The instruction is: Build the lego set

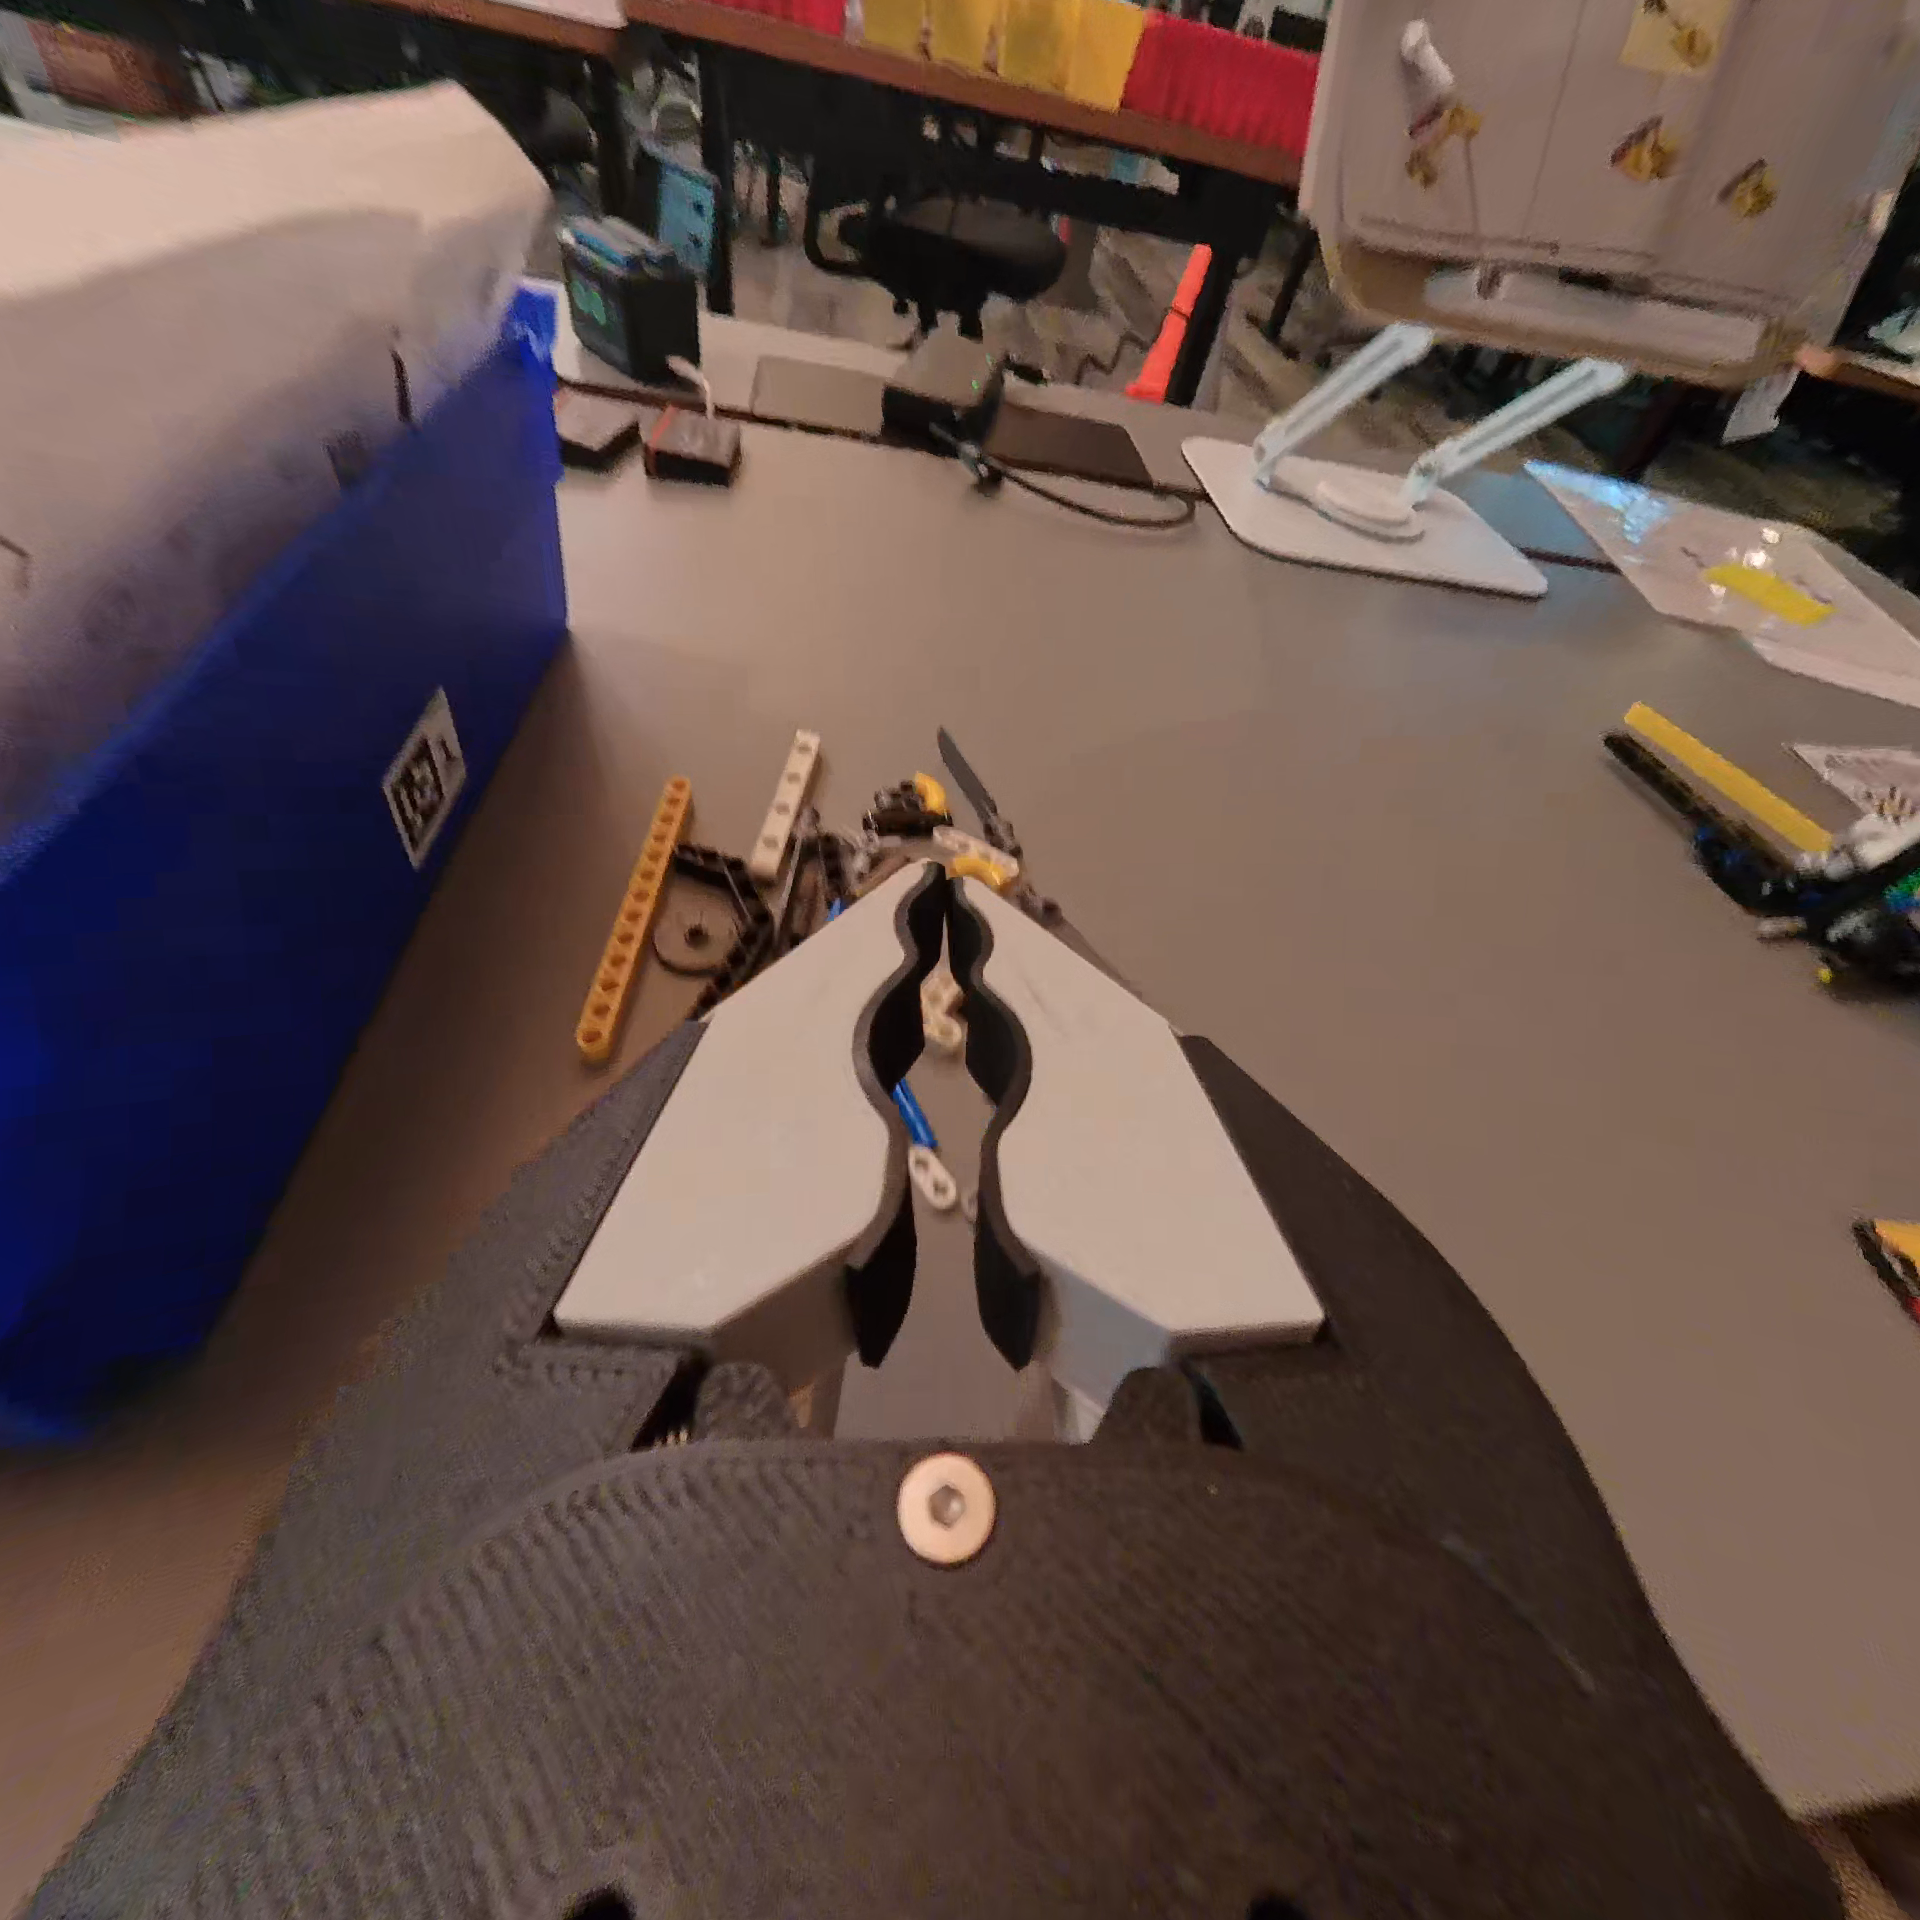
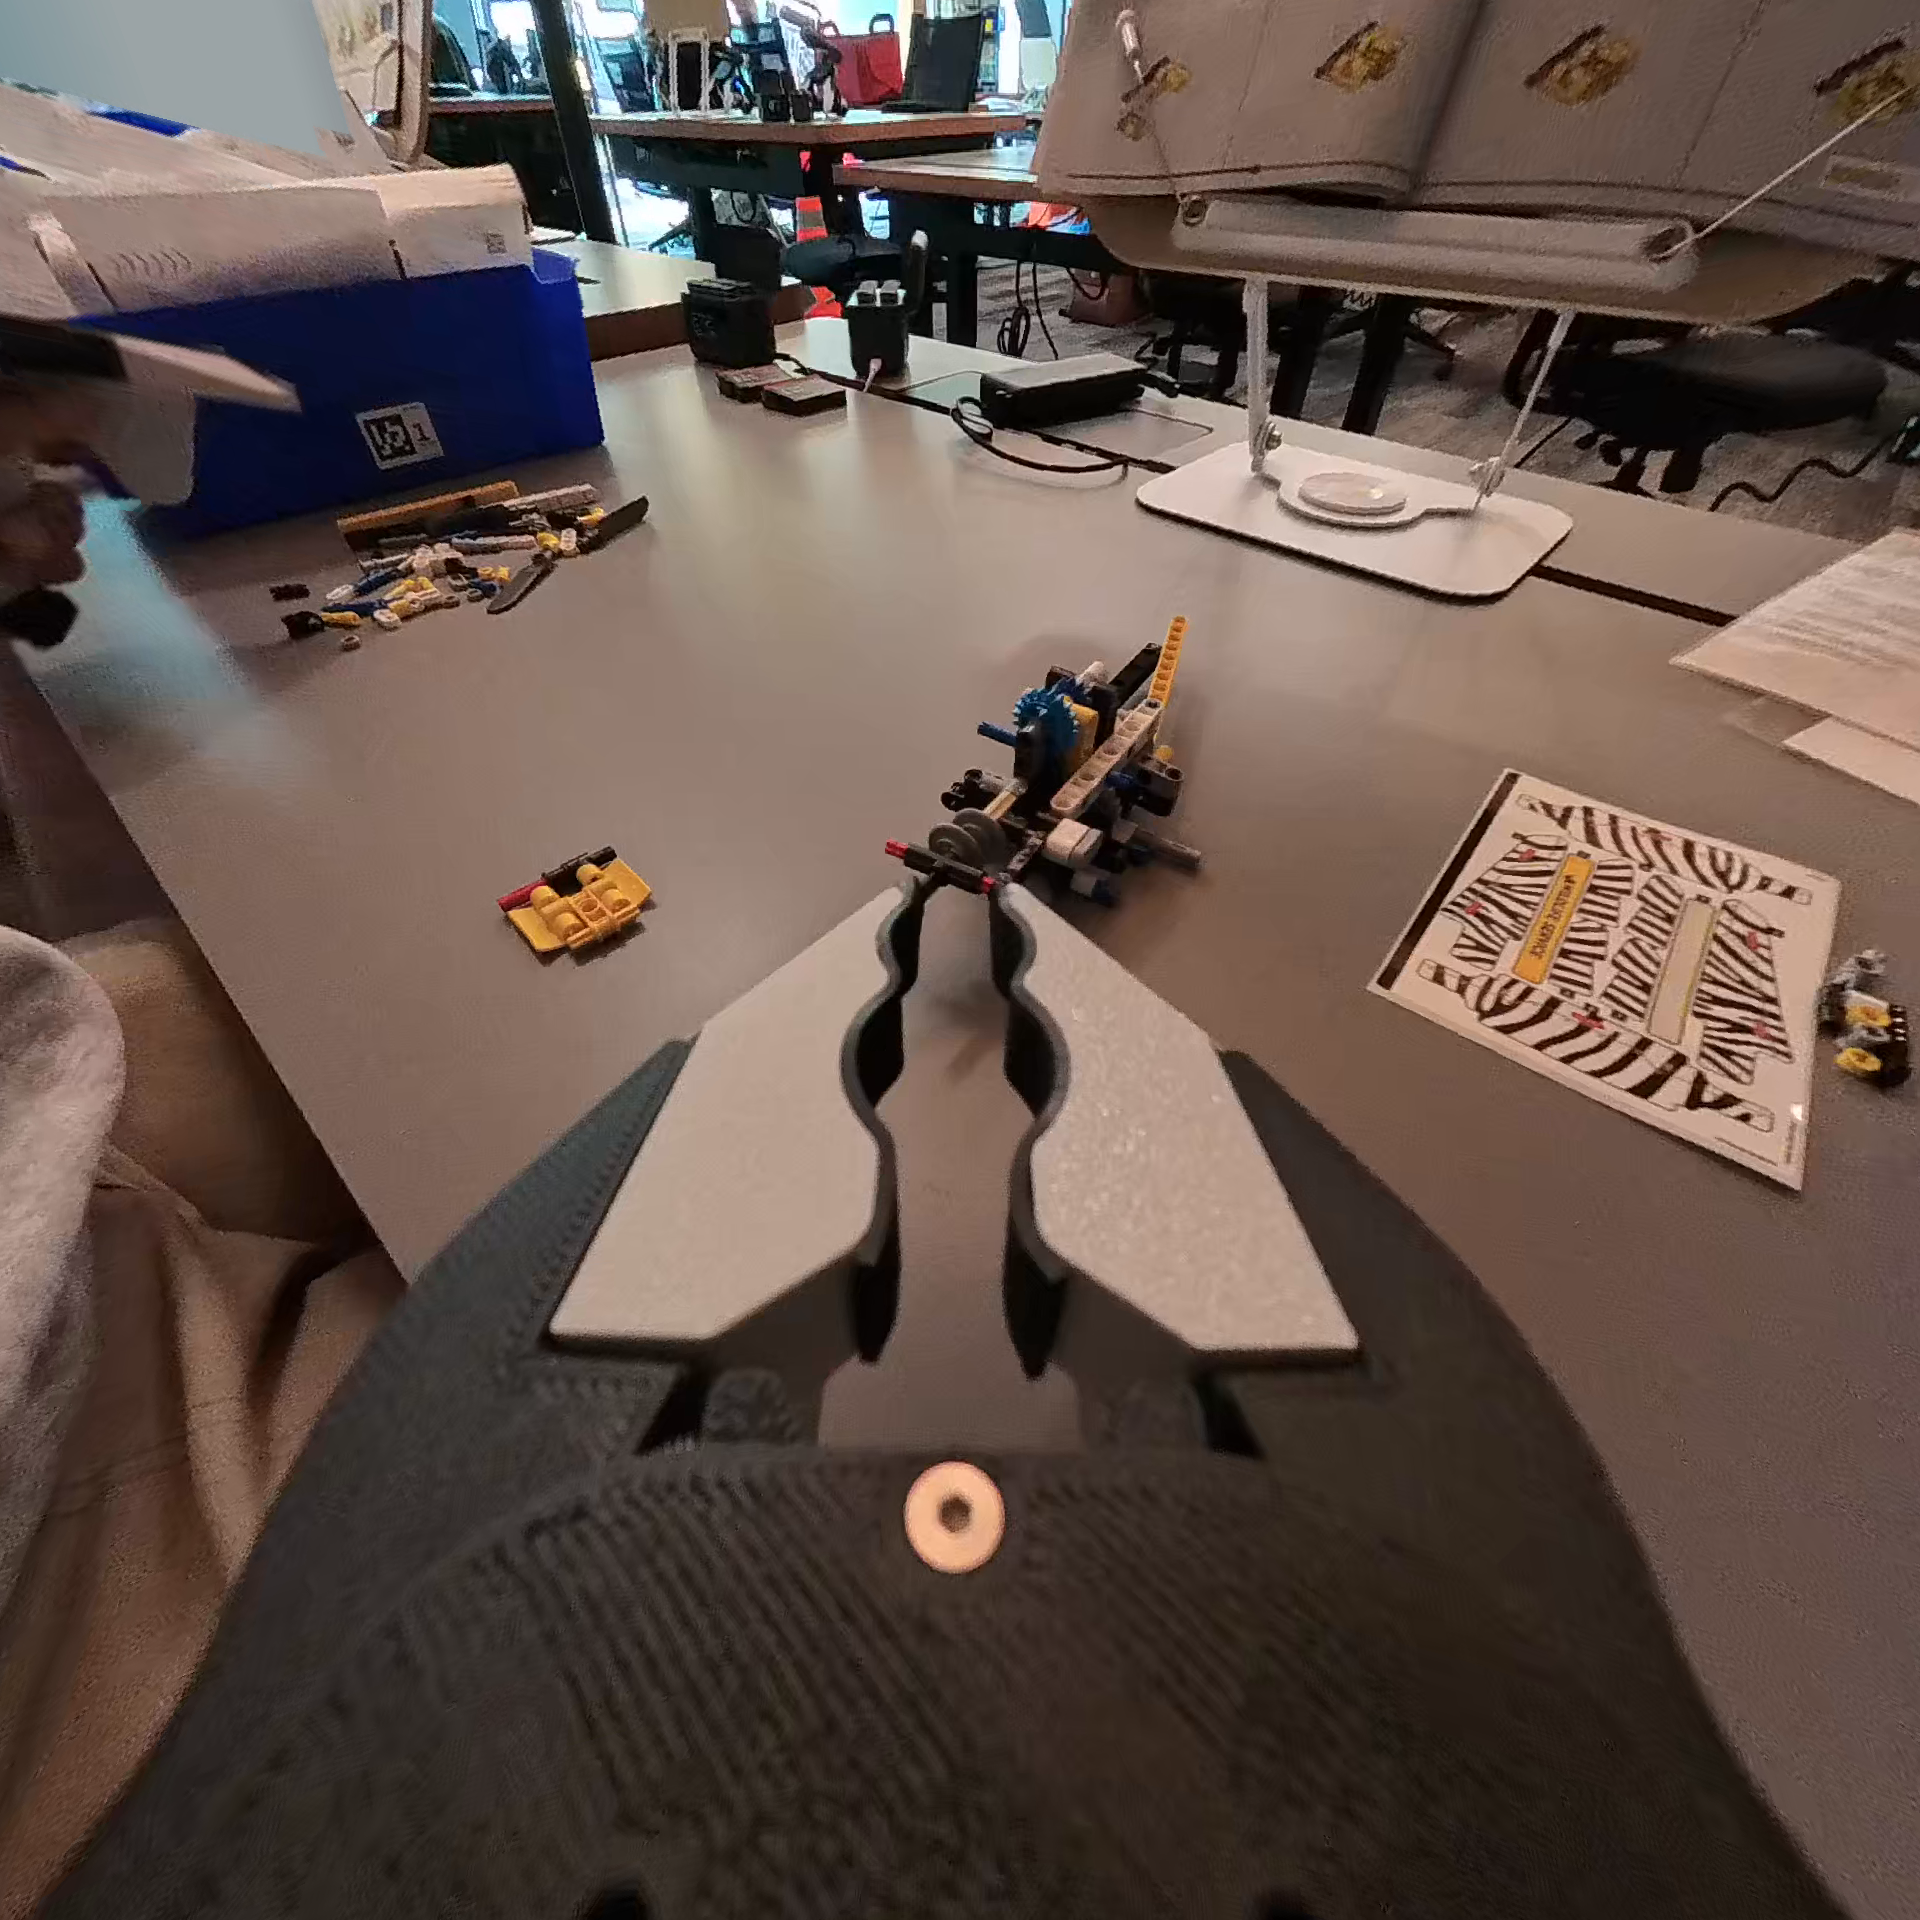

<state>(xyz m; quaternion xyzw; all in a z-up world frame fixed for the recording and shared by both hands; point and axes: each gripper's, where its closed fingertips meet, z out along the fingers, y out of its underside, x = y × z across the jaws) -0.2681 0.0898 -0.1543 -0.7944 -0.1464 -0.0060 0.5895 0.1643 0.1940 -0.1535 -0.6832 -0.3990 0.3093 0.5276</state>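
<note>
Grey table (image 2: pixel 790 665), smooth top. Far left: blue bin (image 2: pixel 416 364), with loose lego pieces (image 2: pixel 457 561) scattered just in front. Mid-table: half-built lego model (image 2: pixel 1081 769); small yellow sub-assembly (image 2: pixel 577 899) well to its left. Right: striped sticker sheet (image 2: pixel 1621 966), a tiny assembly (image 2: pixel 1865 1018) just beside it. Far side: white stand base (image 2: pixel 1351 520), black power brick (image 2: pixel 1060 387), papers (image 2: pixel 1829 644).

You are looking at one blue plastic bin (image 2: pixel 416 384) carrying one square black-and-white marker tag (image 2: pixel 398 434). One partly built, multicoloured lego assembly (image 2: pixel 1081 774) is standing on the grey desk (image 2: pixel 831 644), one small yellow-and-black lego sub-assembly (image 2: pixel 580 896) is lying apart from it, and one scattered pile of loose lego pieces (image 2: pixel 457 561) is sitting too jumbled to count. One zebra-striped sticker sheet (image 2: pixel 1621 966) and one white metal book stand (image 2: pixel 1361 509) are resting there too. You are holding two grippers, one per view.
</note>
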